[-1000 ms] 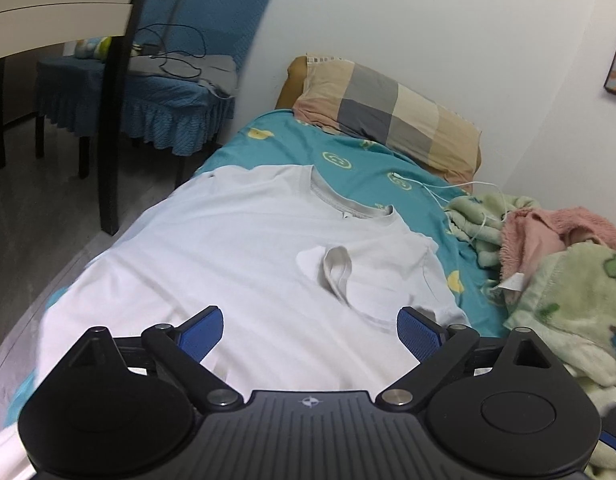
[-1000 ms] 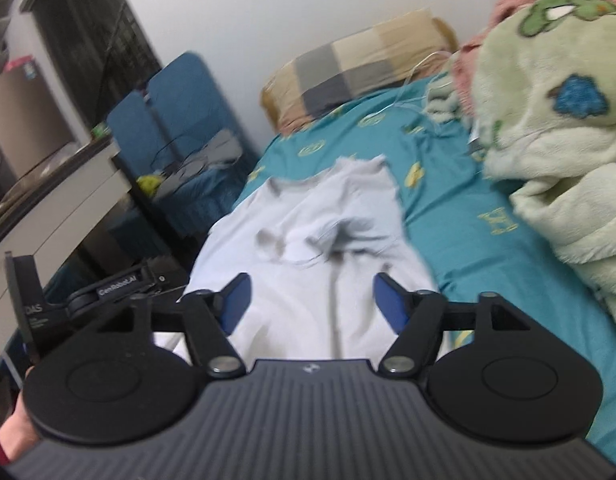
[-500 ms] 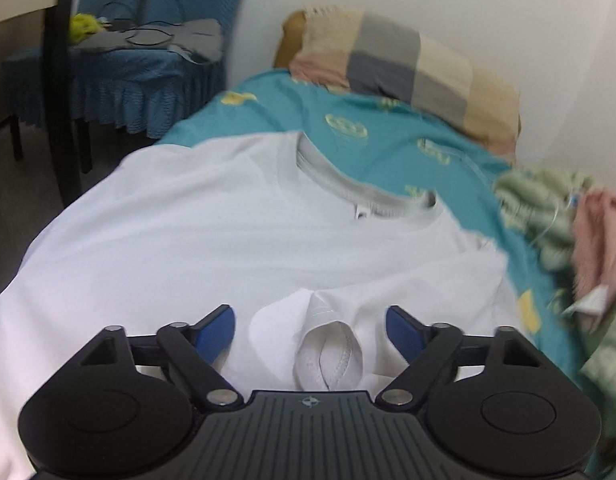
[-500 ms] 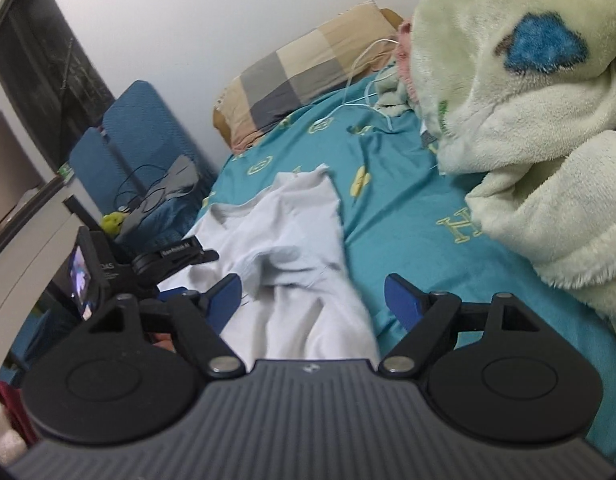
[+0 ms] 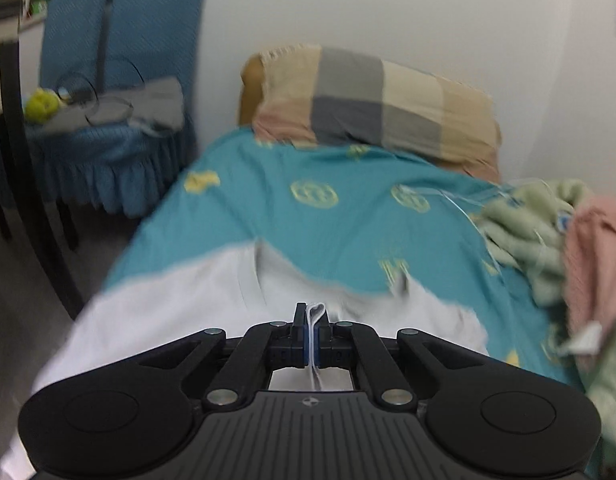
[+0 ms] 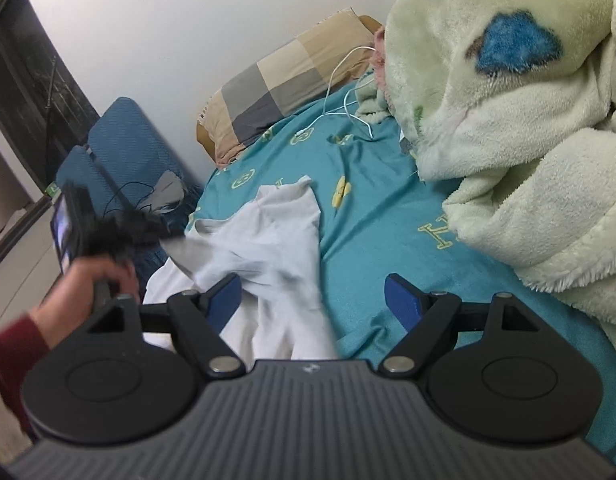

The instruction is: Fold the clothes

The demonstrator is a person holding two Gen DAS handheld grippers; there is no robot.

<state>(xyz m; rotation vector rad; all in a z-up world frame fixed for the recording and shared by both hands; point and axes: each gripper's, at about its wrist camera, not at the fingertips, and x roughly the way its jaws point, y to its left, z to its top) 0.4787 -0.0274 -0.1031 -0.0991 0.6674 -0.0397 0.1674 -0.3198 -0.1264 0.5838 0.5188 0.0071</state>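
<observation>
A fold of the white shirt (image 5: 155,320) (soft, limp, light) has just been pinched by the closing left claw (image 5: 312,326); the right claw (image 6: 312,300) is held wide, empty, over its crumpled edge.

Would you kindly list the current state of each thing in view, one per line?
left gripper: jaws have just closed, shut on a fold of the white T-shirt.
right gripper: jaws open, nothing between the pads.
white T-shirt: rumpled on the bed, partly gathered up, not yet folded.
pillow: lying at the head of the bed.
fleece blanket: heaped in a bundle on the bed.
white cable: loose across the sheet.
</observation>
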